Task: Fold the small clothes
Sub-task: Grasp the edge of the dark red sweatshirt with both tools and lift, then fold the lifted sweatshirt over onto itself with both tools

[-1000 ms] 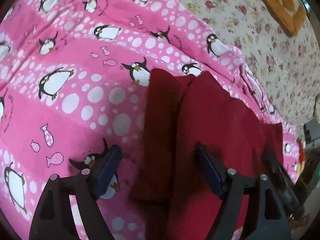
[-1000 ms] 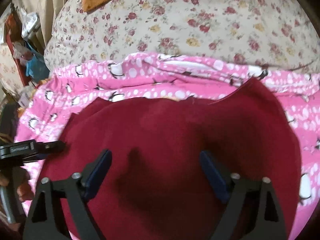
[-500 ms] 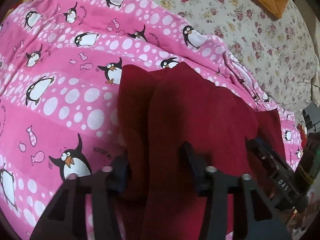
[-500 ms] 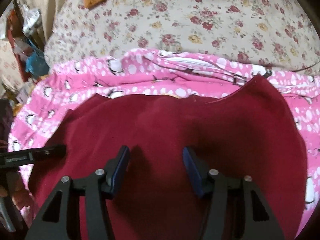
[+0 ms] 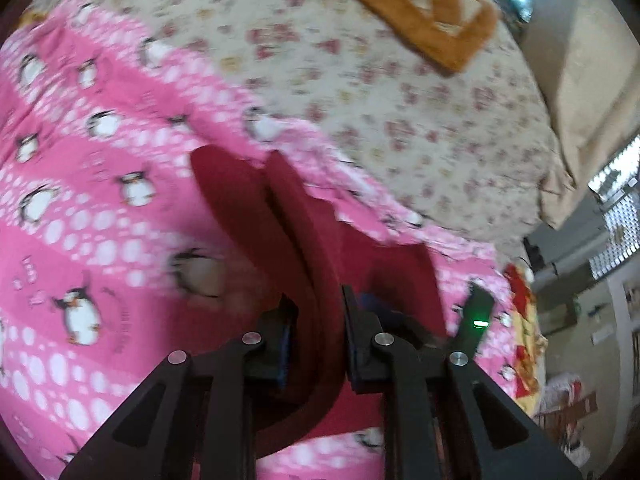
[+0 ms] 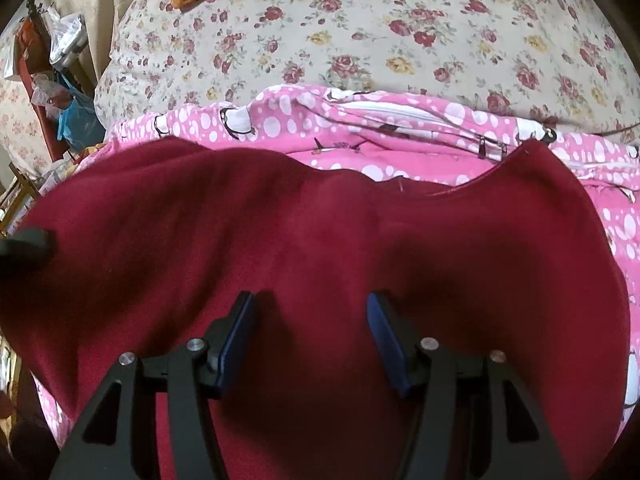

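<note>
A dark red garment (image 5: 240,200) lies on a pink penguin blanket (image 5: 80,240). My left gripper (image 5: 316,312) is shut on a fold of its edge and holds that fold raised off the blanket; this view is blurred. In the right wrist view the red garment (image 6: 320,232) spreads wide, its left side lifted. My right gripper (image 6: 310,320) stands open low over its near middle, with cloth under the gap and the blue pads (image 6: 240,332) not pinching it. The left gripper's tip (image 6: 24,248) shows at the far left edge. Part of the right gripper (image 5: 476,312) shows beside the garment.
A cream sheet with red roses (image 6: 400,20) covers the bed beyond the pink blanket (image 6: 400,136). An orange patchwork quilt (image 5: 420,8) lies at the far side. Bags and clutter (image 6: 60,80) stand past the bed's left edge, with a beige pillow (image 5: 580,80) at the right.
The left jaws closed on the garment's left fold and lifted it, so the view tilted up. The right jaws narrowed a little and stayed over the cloth.
</note>
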Action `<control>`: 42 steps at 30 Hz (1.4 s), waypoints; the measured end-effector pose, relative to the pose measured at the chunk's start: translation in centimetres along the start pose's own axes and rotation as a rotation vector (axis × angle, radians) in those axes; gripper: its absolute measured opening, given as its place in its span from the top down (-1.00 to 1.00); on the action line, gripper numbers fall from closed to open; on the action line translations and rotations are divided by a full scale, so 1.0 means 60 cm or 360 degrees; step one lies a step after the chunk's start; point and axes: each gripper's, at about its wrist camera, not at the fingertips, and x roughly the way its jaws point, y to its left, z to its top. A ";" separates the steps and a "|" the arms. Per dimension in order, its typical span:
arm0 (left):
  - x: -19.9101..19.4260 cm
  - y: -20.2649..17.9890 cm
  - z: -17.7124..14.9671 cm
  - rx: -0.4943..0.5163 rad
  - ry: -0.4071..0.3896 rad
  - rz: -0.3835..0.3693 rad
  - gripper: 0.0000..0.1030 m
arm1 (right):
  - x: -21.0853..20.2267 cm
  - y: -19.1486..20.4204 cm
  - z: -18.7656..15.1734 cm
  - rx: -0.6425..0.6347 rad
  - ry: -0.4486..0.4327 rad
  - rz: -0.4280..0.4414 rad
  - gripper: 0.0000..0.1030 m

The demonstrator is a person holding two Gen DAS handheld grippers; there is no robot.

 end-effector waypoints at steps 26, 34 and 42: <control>0.143 -0.184 -0.107 0.0180 0.0315 -0.0245 0.50 | -0.085 -0.280 -0.089 0.1403 -0.0233 0.1132 -0.21; 0.024 -0.120 -0.146 0.0104 0.0050 -0.0107 0.44 | -0.085 -0.265 -0.077 0.1297 -0.0184 0.1077 -0.22; 0.039 -0.035 -0.185 -0.0050 0.0061 -0.0018 0.44 | -0.081 -0.243 -0.068 0.1154 -0.0120 0.0942 -0.22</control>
